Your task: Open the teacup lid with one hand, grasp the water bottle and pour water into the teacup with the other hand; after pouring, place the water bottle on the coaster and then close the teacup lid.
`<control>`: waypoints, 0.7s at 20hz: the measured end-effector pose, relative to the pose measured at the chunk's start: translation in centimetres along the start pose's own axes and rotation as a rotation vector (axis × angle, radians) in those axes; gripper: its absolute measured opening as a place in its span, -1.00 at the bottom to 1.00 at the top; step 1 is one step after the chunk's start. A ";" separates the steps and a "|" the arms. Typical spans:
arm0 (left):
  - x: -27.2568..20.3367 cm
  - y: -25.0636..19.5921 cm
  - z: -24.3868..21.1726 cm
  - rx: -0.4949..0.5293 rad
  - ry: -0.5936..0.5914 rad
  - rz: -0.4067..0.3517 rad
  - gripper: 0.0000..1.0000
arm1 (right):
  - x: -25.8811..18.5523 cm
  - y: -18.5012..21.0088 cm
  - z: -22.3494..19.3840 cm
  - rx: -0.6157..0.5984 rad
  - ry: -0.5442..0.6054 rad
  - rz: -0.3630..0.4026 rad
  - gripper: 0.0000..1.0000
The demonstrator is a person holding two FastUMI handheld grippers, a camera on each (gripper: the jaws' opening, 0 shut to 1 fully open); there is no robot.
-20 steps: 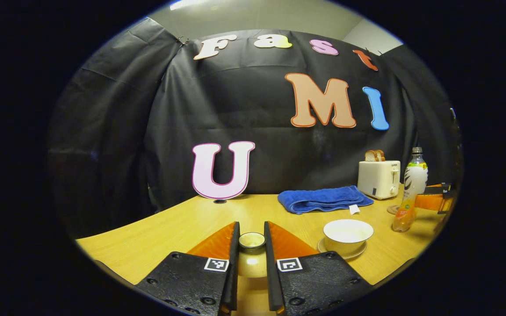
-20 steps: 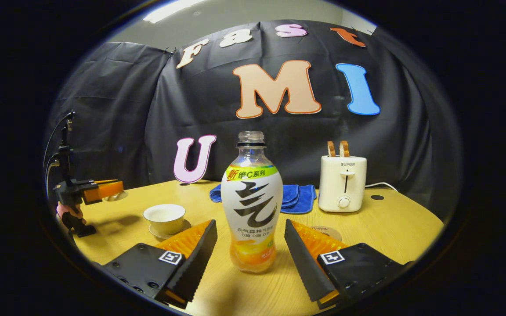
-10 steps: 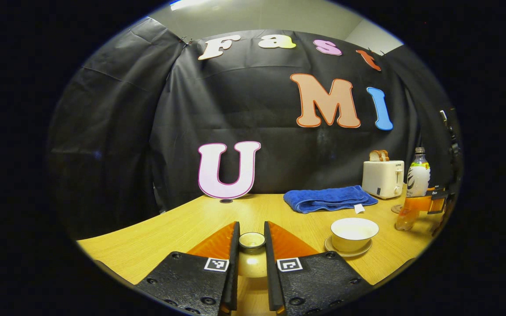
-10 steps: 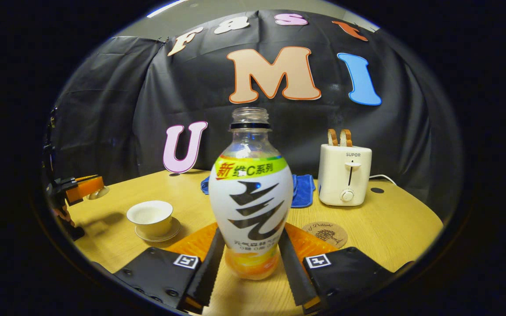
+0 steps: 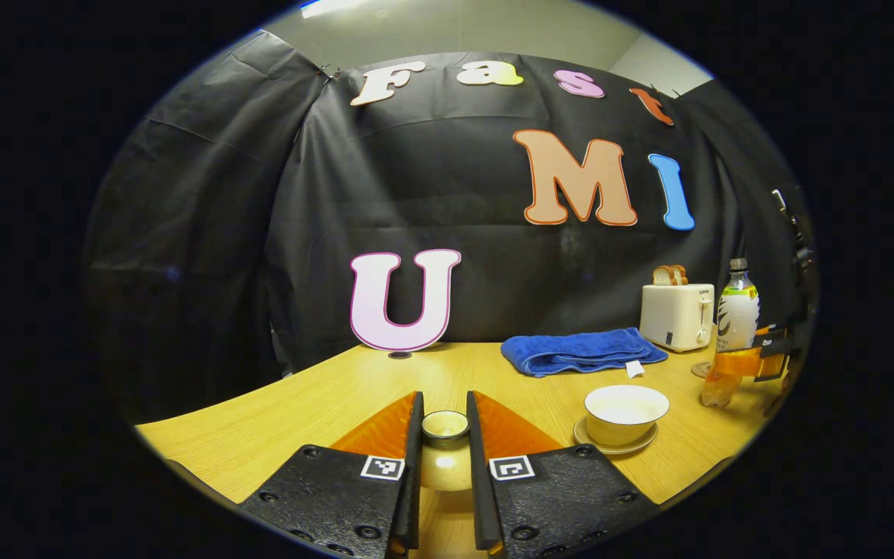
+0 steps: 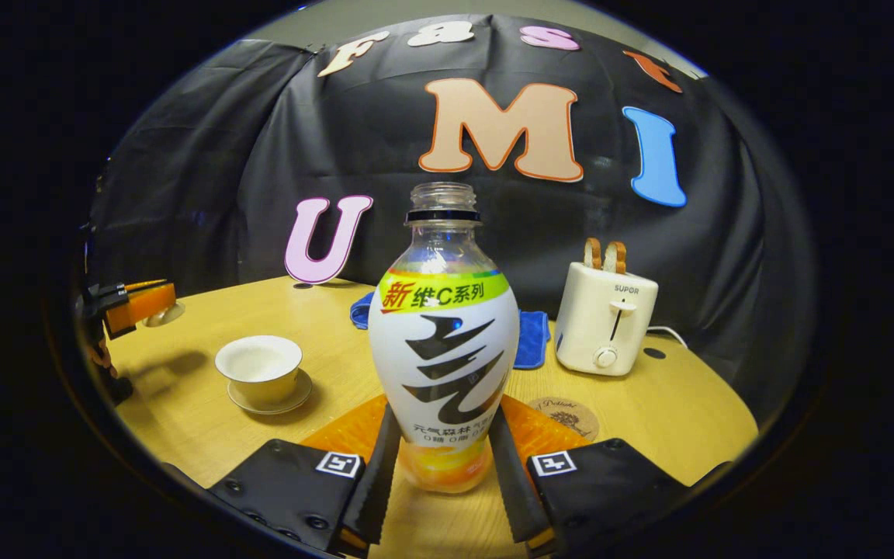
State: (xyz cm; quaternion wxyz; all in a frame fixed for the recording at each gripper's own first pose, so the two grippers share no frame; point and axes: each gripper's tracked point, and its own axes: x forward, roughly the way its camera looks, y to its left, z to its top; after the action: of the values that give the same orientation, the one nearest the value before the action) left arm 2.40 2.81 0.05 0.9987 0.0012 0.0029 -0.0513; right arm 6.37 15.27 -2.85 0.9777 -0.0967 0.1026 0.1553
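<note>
My right hand-held gripper (image 6: 438,473) has just closed on the water bottle (image 6: 444,341), frame centre, apparently lifting. My left hand-held gripper (image 5: 444,458) keeps the teacup lid (image 5: 445,426) pinched; the open teacup (image 6: 259,369) on the bench (image 6: 672,404) awaits pouring.

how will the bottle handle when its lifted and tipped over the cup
The bottle looks light: orange liquid fills only its base. It has no cap, so any tilt pours. The right gripper grips low on a rounded body, so it may slip or swing.
</note>
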 end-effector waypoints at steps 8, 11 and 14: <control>0.1 0.0 -0.1 -0.001 -0.002 -0.001 -0.50 | -0.5 -1.7 5.7 -0.313 -0.086 -0.086 0.28; 0.2 -0.1 -0.1 -0.002 -0.002 -0.005 -0.50 | -0.4 -1.8 6.7 -0.448 -0.094 -0.097 0.29; 0.1 -0.1 -0.2 -0.002 -0.003 -0.005 -0.50 | -0.2 -1.3 7.4 -0.602 -0.100 -0.116 0.29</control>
State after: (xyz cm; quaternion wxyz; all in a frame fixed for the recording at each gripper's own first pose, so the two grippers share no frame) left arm 2.52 2.72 -0.16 0.9985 0.0002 0.0015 -0.0539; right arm 7.86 15.66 4.50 0.9162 -0.3800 -0.0019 0.1270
